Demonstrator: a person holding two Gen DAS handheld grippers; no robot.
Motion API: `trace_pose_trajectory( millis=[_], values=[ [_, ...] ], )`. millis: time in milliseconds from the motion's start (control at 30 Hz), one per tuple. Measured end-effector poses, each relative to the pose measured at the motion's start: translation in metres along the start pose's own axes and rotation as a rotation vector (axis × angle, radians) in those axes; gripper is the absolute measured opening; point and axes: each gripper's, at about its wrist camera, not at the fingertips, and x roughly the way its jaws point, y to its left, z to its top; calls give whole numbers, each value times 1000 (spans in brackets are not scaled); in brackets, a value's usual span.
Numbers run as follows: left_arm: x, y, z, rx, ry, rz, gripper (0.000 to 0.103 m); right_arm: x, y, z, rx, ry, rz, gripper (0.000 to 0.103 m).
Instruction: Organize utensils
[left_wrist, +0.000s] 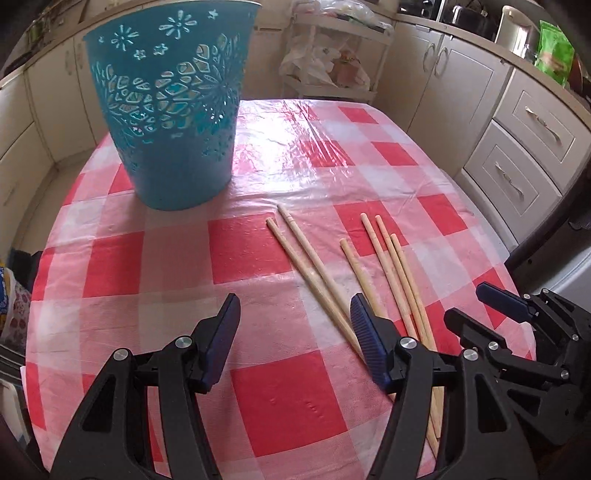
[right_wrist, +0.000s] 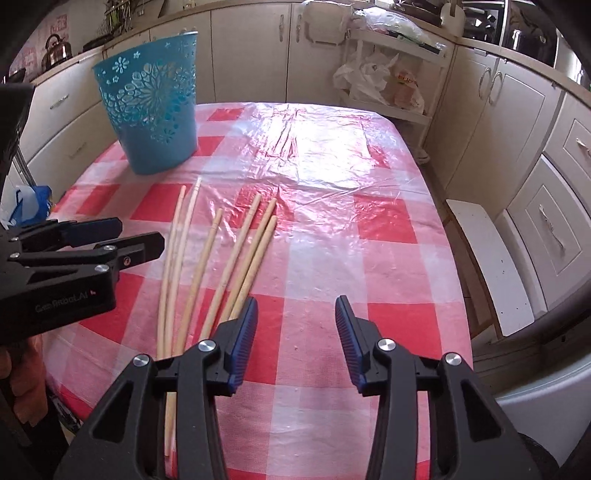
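Note:
Several wooden chopsticks (left_wrist: 314, 273) lie loose on the red-and-white checked tablecloth (left_wrist: 166, 258), fanned out; they also show in the right wrist view (right_wrist: 225, 258). A teal perforated basket (left_wrist: 170, 110) stands upright at the far left of the table, also in the right wrist view (right_wrist: 151, 110). My left gripper (left_wrist: 295, 306) is open and empty, just left of the chopsticks' near ends. My right gripper (right_wrist: 295, 306) is open and empty, just right of the chopsticks. The right gripper also shows in the left wrist view (left_wrist: 509, 310), and the left gripper in the right wrist view (right_wrist: 122, 236).
Cream kitchen cabinets (right_wrist: 517, 110) ring the table. A white shelf rack with plastic bags (right_wrist: 384, 81) stands behind the far edge. A white bench (right_wrist: 491, 266) sits to the right of the table.

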Motion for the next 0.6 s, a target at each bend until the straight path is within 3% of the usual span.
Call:
trace_pose_trajectory(
  millis=[300, 500, 600],
  values=[
    [4, 6, -2, 25, 36, -17, 60, 12, 44, 8, -99, -8, 45, 48],
    [-6, 32, -8, 32, 52, -7, 60, 17, 90, 16, -112, -6, 150, 48],
    [-12, 53, -10, 26, 65, -13, 60, 18, 103, 17, -90, 8, 214, 56]
  ],
)
